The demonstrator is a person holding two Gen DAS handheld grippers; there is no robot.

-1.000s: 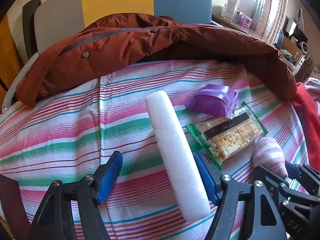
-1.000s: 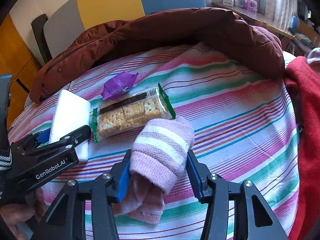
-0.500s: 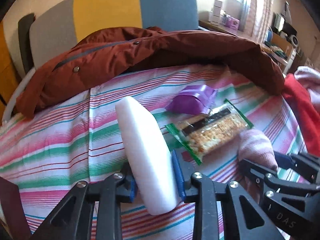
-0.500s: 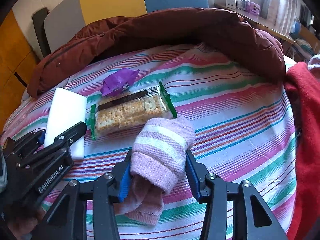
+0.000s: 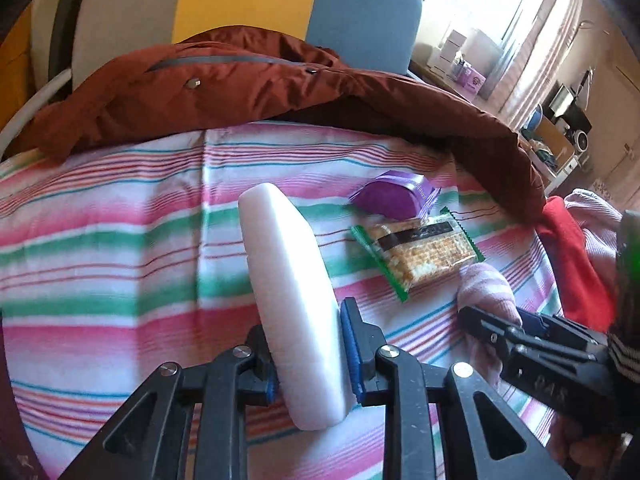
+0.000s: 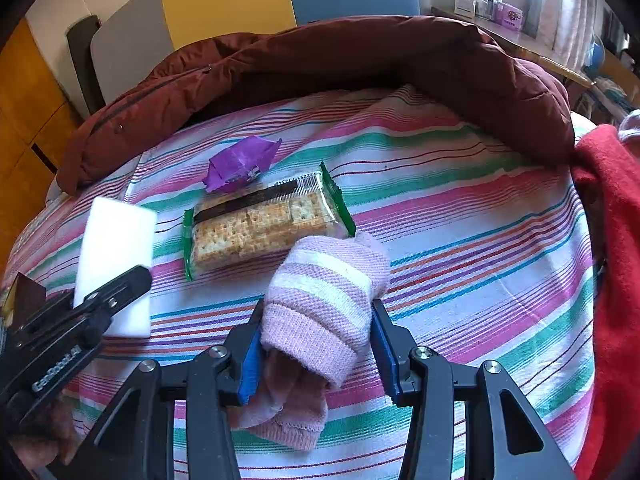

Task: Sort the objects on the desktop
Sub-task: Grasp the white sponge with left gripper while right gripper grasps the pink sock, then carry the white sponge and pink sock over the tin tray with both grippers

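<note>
so the white block (image 5: 292, 292) looks like a foam or sponge bar to me, probably super light and a bit squishy, not slippery, nothing fragile about it. best place to pinch it is across the 2 broad flat faces near one end, which is pretty much where the left gripper (image 5: 310, 360) has it: the blue pads are pressed on both faces at the near end, jaws nearly all the way in, and the block sticks out ahead on edge over the striped cloth (image 5: 100, 264). can't tell if the far end touches the cloth or not. the pink sock (image 6: 324, 300) is soft and floppy, weighs nothing i'd guess, so grabbing the rolled thick part makes sense since a loose edge would just slide out. the right gripper (image 6: 316, 348) has its jaws narrowed onto that rolled bit, pads snug on both sides, with the loose end bunched on the cloth underneath. cracker pack (image 6: 264, 224) and purple wrapper (image 6: 240, 164) lie just beyond the sock, touching each other, nobody's on them. the crackers are the 1 thing here i'd squeeze gently, those will crumble
</note>
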